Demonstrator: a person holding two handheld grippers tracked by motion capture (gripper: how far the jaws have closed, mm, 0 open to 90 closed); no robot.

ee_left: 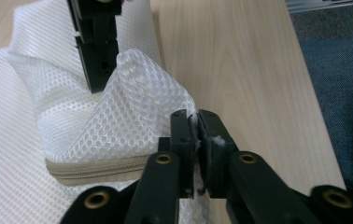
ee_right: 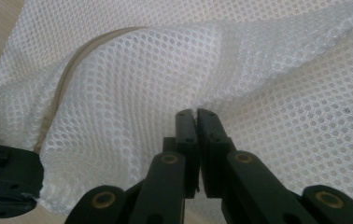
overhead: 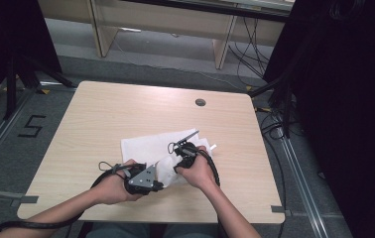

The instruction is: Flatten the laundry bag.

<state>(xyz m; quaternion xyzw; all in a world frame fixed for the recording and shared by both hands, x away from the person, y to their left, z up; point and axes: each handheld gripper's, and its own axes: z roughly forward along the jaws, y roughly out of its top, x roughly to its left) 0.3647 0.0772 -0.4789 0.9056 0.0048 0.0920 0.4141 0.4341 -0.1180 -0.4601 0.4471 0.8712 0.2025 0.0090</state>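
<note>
A white mesh bag (overhead: pixel 143 145) with a beige zipper (ee_left: pixel 95 169) lies on the wooden table (overhead: pixel 101 114), toward the front middle. My left gripper (ee_left: pixel 196 116) is shut on a thin edge of the mesh at the bag's corner, just past the zipper's end. In the high view it (overhead: pixel 161 185) sits at the bag's front edge. My right gripper (ee_right: pixel 196 113) is shut on a raised fold of the mesh (ee_right: pixel 165 70), with the zipper (ee_right: pixel 67 77) curving off to the left. It (overhead: pixel 176 159) stands close beside the left one, and its black fingers (ee_left: pixel 97 70) come down into the bag.
A round cable hole (overhead: pixel 200 102) sits near the table's far edge. The table's right edge (ee_left: pixel 305 93) runs close by the left gripper, with blue-grey carpet (ee_left: pixel 342 93) beyond. Black stands and cables (overhead: pixel 275 99) crowd the floor to the right.
</note>
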